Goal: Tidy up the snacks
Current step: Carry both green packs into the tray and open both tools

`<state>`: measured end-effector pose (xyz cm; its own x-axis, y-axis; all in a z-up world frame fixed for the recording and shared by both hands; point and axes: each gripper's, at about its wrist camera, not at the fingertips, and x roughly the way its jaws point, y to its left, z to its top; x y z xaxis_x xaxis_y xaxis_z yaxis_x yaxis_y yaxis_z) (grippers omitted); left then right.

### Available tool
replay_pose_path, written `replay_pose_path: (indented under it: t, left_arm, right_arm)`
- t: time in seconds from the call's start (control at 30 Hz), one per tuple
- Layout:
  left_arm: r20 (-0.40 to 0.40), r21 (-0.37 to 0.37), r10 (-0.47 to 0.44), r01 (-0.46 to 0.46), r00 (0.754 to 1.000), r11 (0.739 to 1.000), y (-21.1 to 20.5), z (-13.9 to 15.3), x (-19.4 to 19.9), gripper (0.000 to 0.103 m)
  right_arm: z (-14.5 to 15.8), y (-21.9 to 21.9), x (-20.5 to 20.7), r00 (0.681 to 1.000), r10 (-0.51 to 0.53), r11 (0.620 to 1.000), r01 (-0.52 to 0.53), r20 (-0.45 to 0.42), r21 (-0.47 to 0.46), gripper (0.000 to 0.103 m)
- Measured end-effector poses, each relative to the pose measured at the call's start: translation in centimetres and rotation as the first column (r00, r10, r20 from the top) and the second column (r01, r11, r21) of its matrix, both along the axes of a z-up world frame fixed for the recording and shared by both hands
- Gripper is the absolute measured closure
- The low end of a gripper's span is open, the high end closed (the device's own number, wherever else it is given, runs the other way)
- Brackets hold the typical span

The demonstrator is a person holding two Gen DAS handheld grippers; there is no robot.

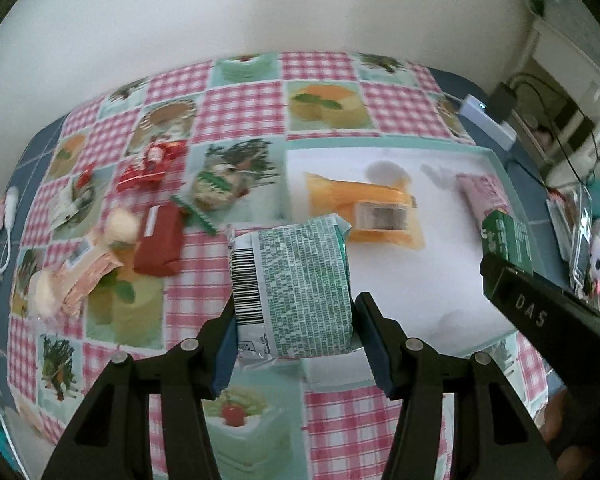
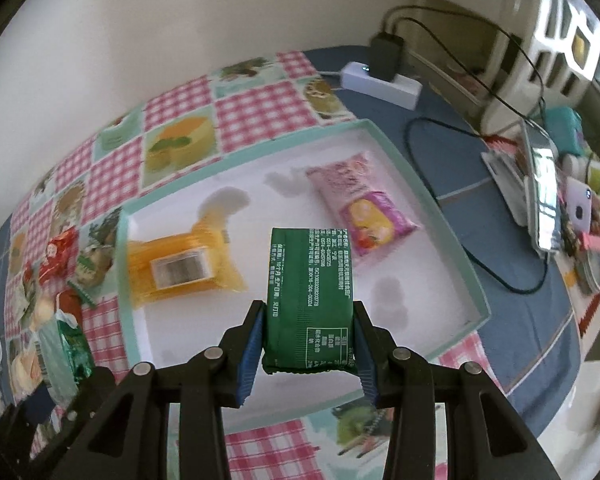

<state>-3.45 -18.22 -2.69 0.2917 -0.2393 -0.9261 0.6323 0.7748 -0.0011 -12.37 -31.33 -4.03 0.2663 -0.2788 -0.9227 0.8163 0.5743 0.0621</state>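
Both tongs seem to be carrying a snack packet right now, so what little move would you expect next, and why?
Probably lowering the dark green snack packet in the right tongs onto bare white floor of the shallow mint-rimmed tray. It hangs over a free patch between the orange packet and the pink packet; the left tongs, holding a green-and-white printed packet, hang at the tray's edge.

Only clean read is "DAS" in pale letters on the black arm of the right gripper [image 1: 532, 312], at the right edge of the left wrist view. The dark green packet [image 2: 310, 300] has white print, the pale green packet [image 1: 296, 292] a barcode, the orange pouch [image 1: 364, 210] too; all too small or blurry to read.
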Motion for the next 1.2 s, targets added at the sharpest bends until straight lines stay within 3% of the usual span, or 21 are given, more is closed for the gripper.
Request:
replay_pose_path:
  t: [0.3, 0.63, 1.2]
  left_arm:
    - [-0.038, 0.009, -0.078, 0.078, 0.996, 0.997, -2.6, -1.9, -1.7, 0.046]
    - [-0.071, 0.072, -0.102, 0.107, 0.992, 0.992, -3.4, -4.4, -1.8, 0.046]
    - [-0.101, 0.112, -0.098, 0.11, 0.99, 0.988, -3.6, -6.3, -1.5, 0.046]
  right_arm:
    - [-0.5, -2.3, -2.6, 0.997, -0.079, 0.996, 0.079, 0.01, 0.044, 0.059]
    - [-3.4, -2.3, -2.1, 0.997, -0.051, 0.993, 0.057, -0.057, 0.102, 0.059]
    - [-5.2, -2.6, -1.8, 0.993, -0.037, 0.989, 0.052, -0.108, 0.141, 0.058]
